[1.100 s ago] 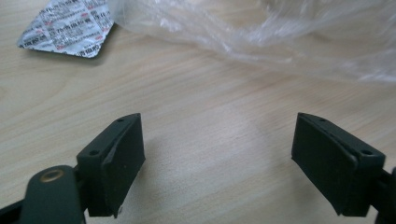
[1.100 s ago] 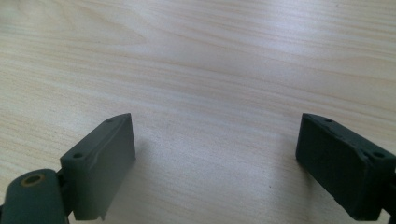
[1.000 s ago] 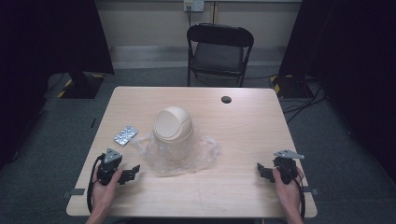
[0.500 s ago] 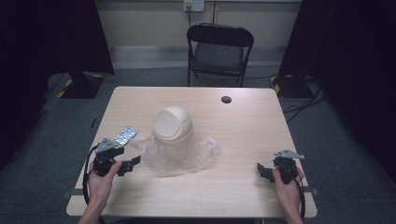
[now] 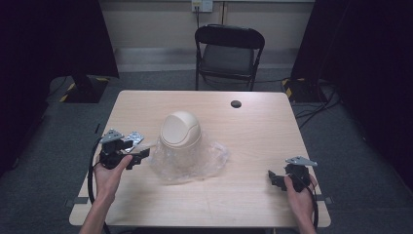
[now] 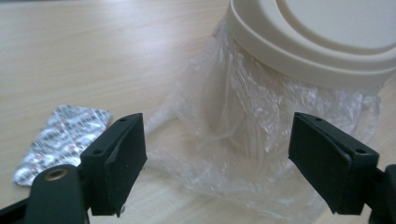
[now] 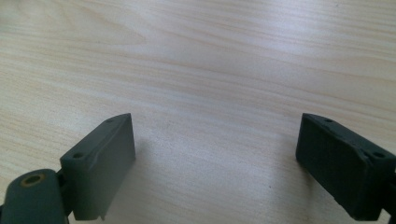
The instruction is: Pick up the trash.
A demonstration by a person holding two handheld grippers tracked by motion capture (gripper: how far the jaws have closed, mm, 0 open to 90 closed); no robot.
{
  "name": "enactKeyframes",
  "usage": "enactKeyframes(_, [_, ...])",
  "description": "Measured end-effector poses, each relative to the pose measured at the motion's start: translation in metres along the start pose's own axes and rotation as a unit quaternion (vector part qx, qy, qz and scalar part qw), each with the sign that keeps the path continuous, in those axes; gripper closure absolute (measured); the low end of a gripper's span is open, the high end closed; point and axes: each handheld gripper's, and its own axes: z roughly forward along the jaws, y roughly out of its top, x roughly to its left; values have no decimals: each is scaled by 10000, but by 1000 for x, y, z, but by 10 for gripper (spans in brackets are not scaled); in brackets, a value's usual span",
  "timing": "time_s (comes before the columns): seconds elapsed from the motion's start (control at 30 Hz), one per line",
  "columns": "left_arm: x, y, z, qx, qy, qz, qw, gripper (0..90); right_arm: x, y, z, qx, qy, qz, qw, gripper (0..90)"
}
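Two grippers are out on the desk, and the left gripper is the one at work: it sits just beside the clear plastic bag that skirts the beige swing-lid bin, its fingers spread wide with nothing between them. The step in hand looks like a reach for the bag's near edge. To do it well, I would bring the fingers low along the desk, let the loose film slide between them, and close only on plastic, well short of the bin's wall, so the bin is not tipped. The blister pack lies on the far side of the left gripper from the bin and should be left undisturbed. The bin stands upright near the middle of the desk, its long axis vertical and its domed lid up; the bag spreads flat around its base, mostly toward the person's side. The right gripper rests well apart from the bin, near the desk's front corner, its fingers also wide open and empty over bare wood
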Motion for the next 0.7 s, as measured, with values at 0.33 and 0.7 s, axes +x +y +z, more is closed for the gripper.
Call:
enactKeyframes(0.33, [-7,35,1,-269,-175,145,9994,189,0,0,0,-2,-1,1,10000,109])
enactKeyframes(0.7, [-10,55,28,-79,-527,293,9981,189,0,0,0,-1,-1,-1,10000,109])
